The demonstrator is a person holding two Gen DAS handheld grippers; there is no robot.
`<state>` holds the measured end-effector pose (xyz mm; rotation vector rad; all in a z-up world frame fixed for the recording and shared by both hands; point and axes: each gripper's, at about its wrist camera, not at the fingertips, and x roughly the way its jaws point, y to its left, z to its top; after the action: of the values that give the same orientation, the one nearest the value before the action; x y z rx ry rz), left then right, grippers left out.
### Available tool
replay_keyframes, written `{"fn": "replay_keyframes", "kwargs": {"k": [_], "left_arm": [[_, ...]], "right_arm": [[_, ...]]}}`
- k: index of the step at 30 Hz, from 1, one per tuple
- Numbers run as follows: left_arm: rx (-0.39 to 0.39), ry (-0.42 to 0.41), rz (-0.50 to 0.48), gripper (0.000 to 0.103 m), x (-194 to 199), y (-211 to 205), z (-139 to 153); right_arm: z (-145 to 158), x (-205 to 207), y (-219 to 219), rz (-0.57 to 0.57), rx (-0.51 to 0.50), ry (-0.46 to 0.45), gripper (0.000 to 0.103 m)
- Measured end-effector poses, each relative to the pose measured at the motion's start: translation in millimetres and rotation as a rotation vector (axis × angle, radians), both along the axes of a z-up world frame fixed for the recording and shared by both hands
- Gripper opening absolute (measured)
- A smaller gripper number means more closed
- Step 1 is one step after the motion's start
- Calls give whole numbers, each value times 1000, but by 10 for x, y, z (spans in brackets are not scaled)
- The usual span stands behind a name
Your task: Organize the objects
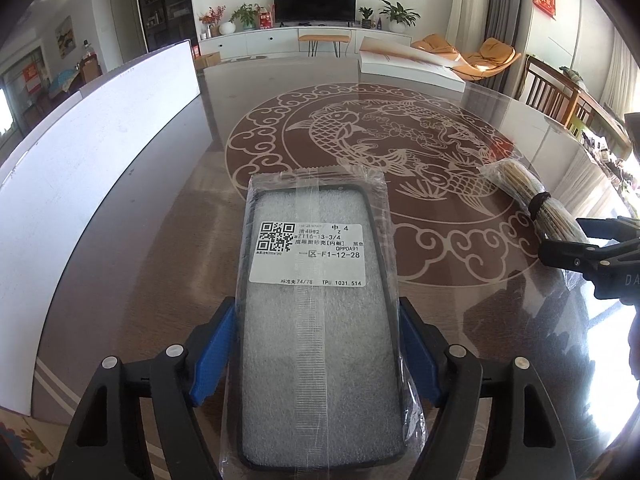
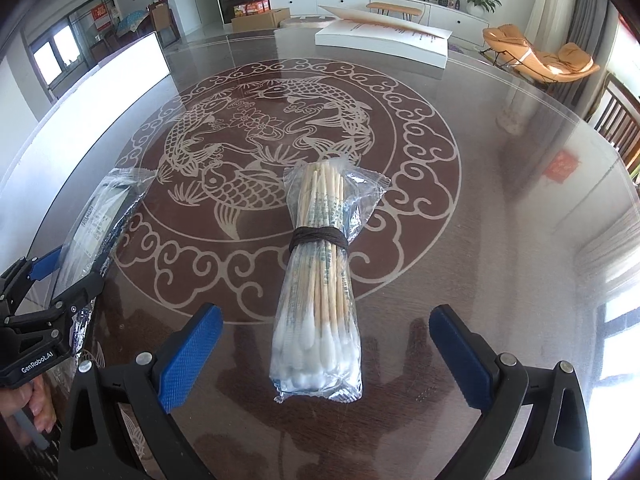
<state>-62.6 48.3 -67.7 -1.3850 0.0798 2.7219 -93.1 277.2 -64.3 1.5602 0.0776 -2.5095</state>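
So the left gripper [image 1: 320,344] has its blue pads [image 1: 212,354] right up against both long edges of a bagged phone case [image 1: 320,300], looks like it's clamped on it, case flat in its clear sleeve with the white barcode label [image 1: 308,254] facing up and the far end pointing out toward the middle of the table. Table is a big round glass top [image 2: 500,200] with a fish and cloud pattern [image 2: 260,136] under it. Over on the right side, the right gripper [image 2: 326,356] is spread wide, and the pads aren't touching anything. Between them lies a bundle of cotton swabs [image 2: 320,280] in a plastic bag, tied round the middle with a dark band [image 2: 318,237], white tips toward the gripper, wooden ends pointing at the fish pattern. The bundle sits on the glass, a bit to the right of the phone case. A white box [image 2: 380,42] sits at the far edge of the table.
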Motion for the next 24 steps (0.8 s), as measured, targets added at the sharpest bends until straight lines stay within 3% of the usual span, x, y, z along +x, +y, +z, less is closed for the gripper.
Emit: {"fn": "replay_keyframes", "kwargs": {"k": [2,9,13,15,16,20,24], "left_arm": [[0,1,0,75,1,0,0],[-2,1,1,76,-2,2,-3],[-3,-2,13,82,-11,-16,-11],[-1,-20,12,97,-29,-23,-32],[-4,-26,9,100,-31,-12,-43],[-3,-33,12,103,-34,-11,-57],[-4,-34,12,103,-36,-7,-56]], "right_arm": [[-57,-74,36,-7,-14,-44,103],[-91,-117,-10,10,69,-53,103],[-92,-42,10,-22,58,9,103],[-96,0,17,-31,52,47,103],[-98,29,21,-33,49,67,103],[-117,134,20,-34,36,149,103],[-117,133,0,-42,36,158,103]]}}
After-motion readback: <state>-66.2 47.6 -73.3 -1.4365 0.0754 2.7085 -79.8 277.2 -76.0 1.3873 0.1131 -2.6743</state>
